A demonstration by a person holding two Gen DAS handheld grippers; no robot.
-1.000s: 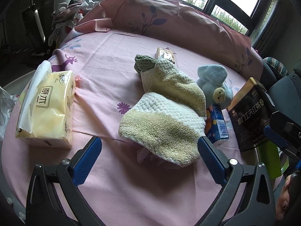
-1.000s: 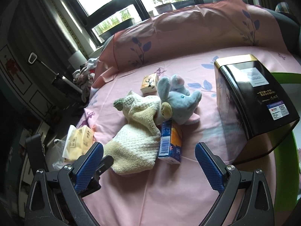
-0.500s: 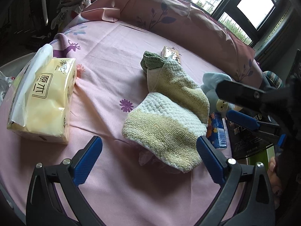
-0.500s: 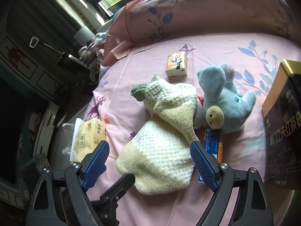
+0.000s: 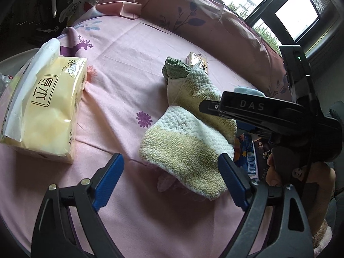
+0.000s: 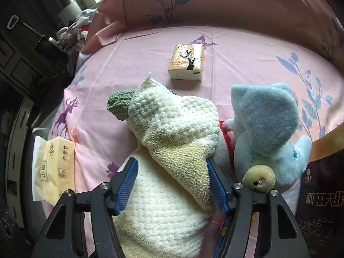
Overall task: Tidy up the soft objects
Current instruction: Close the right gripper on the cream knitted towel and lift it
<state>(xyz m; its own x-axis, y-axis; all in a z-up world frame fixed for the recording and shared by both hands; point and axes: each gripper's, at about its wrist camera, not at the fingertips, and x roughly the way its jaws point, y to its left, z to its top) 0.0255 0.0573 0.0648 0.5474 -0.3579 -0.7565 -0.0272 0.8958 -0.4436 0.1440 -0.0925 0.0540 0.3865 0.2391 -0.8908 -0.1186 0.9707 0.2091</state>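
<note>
towel (image 6: pixel 172 142) between open right tool (image 6: pixel 172 188) fingers

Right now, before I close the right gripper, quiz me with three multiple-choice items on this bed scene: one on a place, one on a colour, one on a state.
1. Where is the small tissue pack relative to the towel in the right wrist view?
A. Beyond it, toward the pillow
B. Under it
C. Between the left gripper's fingers

2. What colour is the plush toy's body?
A. Bright red
B. Light blue
C. Black

3. How does the right gripper stand?
A. Shut on the plush toy
B. Open, fingers either side of the towel's fold
C. Shut on nothing

Answers:
1 A, the pack lies apart on the sheet past the towel's far end.
2 B, its ear and head are pale blue.
3 B, towel shows between the spread blue fingers.
</note>
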